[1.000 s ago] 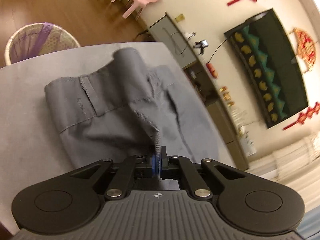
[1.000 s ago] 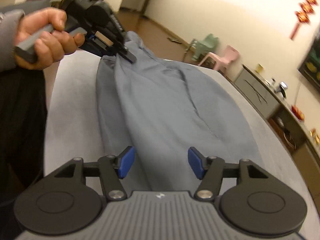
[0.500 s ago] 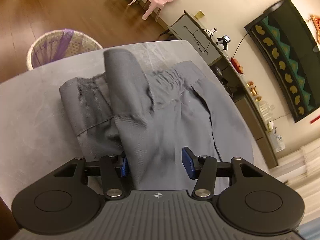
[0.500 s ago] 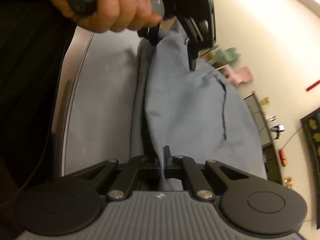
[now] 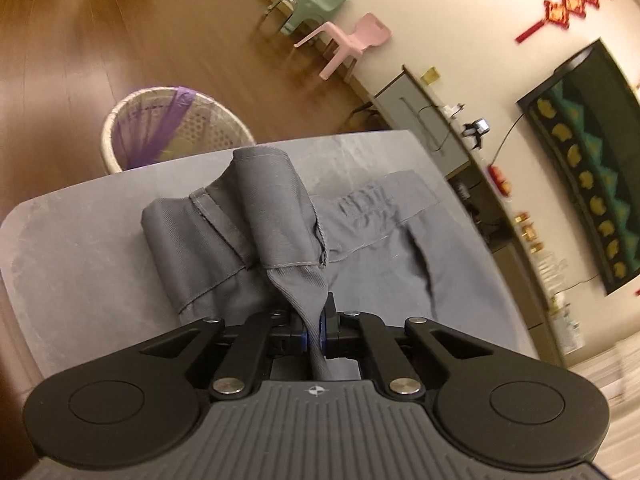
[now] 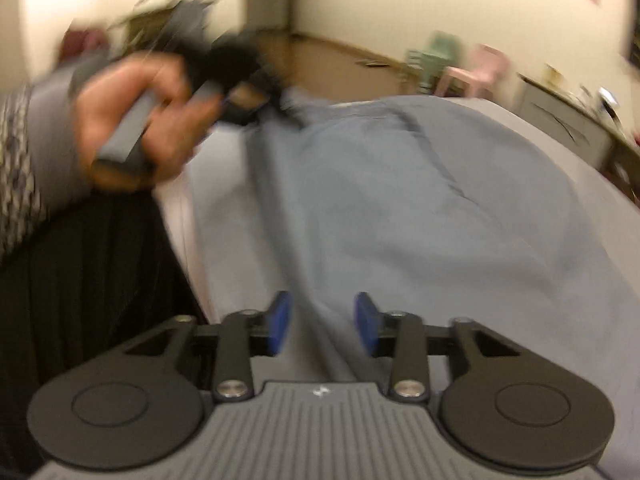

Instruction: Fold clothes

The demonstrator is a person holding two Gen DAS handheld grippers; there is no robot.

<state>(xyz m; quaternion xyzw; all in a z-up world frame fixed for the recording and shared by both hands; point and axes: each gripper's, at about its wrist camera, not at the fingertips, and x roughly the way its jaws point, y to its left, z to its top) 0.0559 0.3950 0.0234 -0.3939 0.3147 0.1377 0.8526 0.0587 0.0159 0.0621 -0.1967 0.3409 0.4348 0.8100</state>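
Observation:
Grey trousers (image 5: 376,272) lie on a grey table (image 5: 80,248), the waistband at the far end and one leg folded back over itself. My left gripper (image 5: 314,334) is shut on a pinched fold of the trousers. In the blurred right wrist view the trousers (image 6: 420,208) spread across the table. My right gripper (image 6: 322,326) is open just above the cloth near its near edge, nothing between its blue pads (image 6: 279,322). A hand (image 6: 136,128) holds the left gripper (image 6: 280,108) at the far left corner of the cloth.
A wicker basket (image 5: 172,128) with a purple liner stands on the wooden floor beyond the table. Green and pink small chairs (image 5: 344,44) sit by the wall. A grey cabinet (image 5: 424,120) stands to the right. The person's dark clothing (image 6: 80,300) is at the left.
My left gripper, open half a second ago, has shut on a fold of the trousers. My right gripper, shut on cloth then, has opened and let go.

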